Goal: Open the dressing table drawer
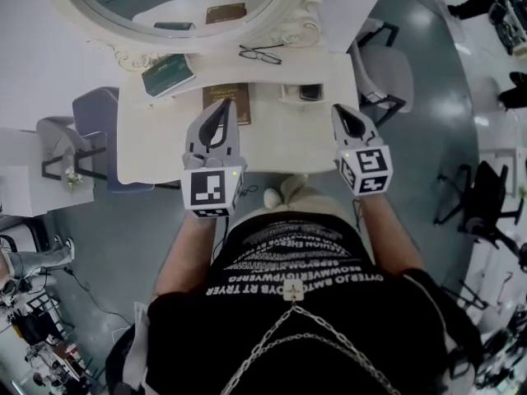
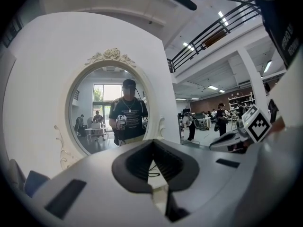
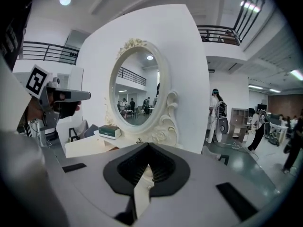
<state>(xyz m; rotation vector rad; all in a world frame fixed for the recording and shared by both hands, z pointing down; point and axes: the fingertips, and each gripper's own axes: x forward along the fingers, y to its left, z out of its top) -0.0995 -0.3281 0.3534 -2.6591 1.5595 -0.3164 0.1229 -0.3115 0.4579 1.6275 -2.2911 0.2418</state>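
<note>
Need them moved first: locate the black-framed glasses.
Head view, upper centre: the black-framed glasses lie on the white dressing table by the ornate mirror frame, right of the green book.

Grey floor [image 1: 123,237], grey chair [image 1: 391,76], railed balcony [image 2: 213,34] overhead.

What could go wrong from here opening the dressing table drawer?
The drawer front is out of sight below the edge of the dressing table, and both the left gripper and right gripper are shut above the top, so a grab could miss. A hard tug might shake the glasses and the green book lying loose on top.
</note>
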